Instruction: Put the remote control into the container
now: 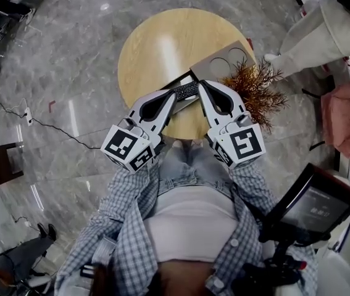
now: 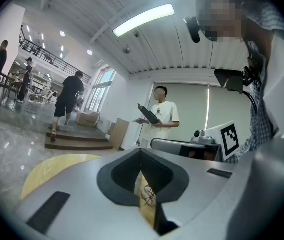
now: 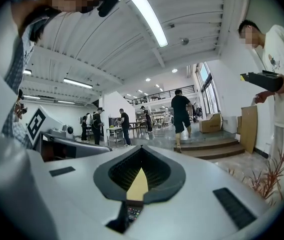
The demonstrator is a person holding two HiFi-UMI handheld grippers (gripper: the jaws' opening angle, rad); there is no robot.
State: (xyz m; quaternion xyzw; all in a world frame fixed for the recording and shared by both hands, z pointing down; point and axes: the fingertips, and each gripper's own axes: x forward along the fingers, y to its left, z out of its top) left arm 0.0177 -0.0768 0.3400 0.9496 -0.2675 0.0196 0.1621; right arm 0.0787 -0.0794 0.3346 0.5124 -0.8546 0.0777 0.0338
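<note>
A dark remote control (image 1: pixel 186 92) with rows of buttons lies on the round wooden table (image 1: pixel 156 48), against the near edge of a flat grey container (image 1: pixel 208 69) that has two round holes. My left gripper (image 1: pixel 172 97) is shut, its tip at the remote's left end. My right gripper (image 1: pixel 203 86) is also shut, its tip at the remote's right end. Neither holds anything, and I cannot tell whether they touch the remote. In the right gripper view a bit of the remote (image 3: pixel 133 213) shows below the closed jaws. The left gripper view shows only table wood (image 2: pixel 147 209) there.
A dried orange-brown plant (image 1: pixel 255 94) stands at the table's right edge, close to my right gripper. A screen on a stand (image 1: pixel 313 205) is at my lower right. A person in a white shirt (image 2: pixel 162 116) stands beyond the table. A cable (image 1: pixel 57 128) runs over the marble floor.
</note>
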